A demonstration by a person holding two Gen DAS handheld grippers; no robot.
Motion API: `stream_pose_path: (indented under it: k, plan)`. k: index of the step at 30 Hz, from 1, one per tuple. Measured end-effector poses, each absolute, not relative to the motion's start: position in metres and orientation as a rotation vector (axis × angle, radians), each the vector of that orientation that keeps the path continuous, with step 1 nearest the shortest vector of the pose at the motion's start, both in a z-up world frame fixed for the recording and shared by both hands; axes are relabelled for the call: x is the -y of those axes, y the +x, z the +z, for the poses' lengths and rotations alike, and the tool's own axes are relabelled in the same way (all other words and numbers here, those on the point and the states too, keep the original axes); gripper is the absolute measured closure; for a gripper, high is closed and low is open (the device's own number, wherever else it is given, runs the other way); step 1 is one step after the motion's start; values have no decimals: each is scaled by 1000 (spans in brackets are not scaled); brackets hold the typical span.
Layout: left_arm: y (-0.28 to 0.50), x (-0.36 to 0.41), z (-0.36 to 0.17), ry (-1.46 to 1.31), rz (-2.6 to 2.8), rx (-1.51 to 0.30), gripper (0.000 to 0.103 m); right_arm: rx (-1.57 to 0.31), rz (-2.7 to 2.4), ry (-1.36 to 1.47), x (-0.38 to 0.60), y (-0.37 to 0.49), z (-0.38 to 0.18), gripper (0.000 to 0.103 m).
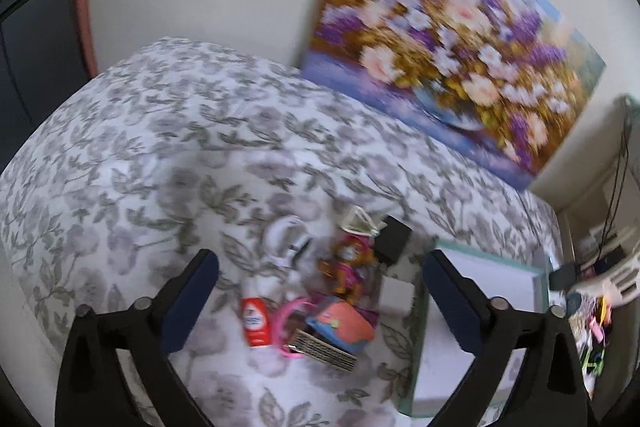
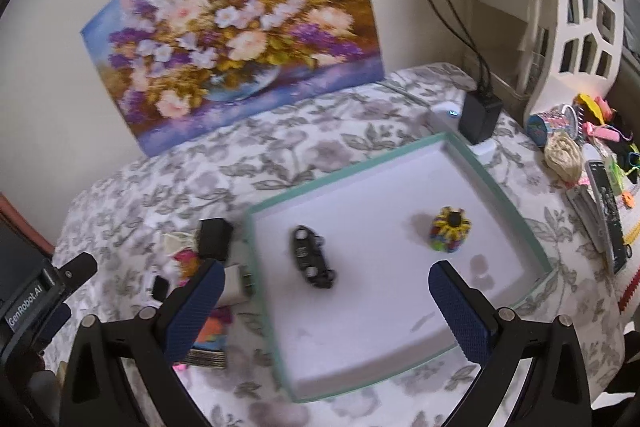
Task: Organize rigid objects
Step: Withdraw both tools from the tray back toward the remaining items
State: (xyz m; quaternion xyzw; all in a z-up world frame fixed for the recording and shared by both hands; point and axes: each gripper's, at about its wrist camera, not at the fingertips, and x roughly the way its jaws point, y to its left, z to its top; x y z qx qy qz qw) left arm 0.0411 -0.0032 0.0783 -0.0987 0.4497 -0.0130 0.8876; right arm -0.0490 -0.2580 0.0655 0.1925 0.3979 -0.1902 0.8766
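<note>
A white tray with a green rim [image 2: 348, 169] lies on the floral tablecloth; it also shows in the left wrist view [image 1: 536, 281]. In it lie a black toy car [image 2: 312, 263] and a small colourful sunflower pot [image 2: 450, 229]. Left of the tray is a pile: a red and white bottle [image 1: 255, 323], a toy figure [image 1: 350, 267], a black box [image 1: 394, 237], a white cube [image 1: 396, 295], a white round item [image 1: 286, 239], a pink ring [image 1: 282, 323], a colourful book [image 1: 340, 325]. My left gripper [image 1: 320, 301] is open above the pile. My right gripper [image 2: 326, 307] is open above the tray, empty.
A flower painting [image 2: 236, 39] leans on the wall behind the table. A black adapter with cables [image 2: 480, 117] stands at the tray's far corner. Clutter with a remote [image 2: 606, 207] and a white lattice rack [image 2: 580, 7] are on the right.
</note>
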Motion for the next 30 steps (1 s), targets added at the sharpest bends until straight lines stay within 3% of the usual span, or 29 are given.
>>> stream_pose_path:
  k: [11,30]
  plan:
    - [41,-48,65,-237,67,-1034,0,-853,-250,305,194,-22,61,0]
    - [67,-87,-20,-334,189,-1263,1,-1141,-92,440,150,11,-31,1]
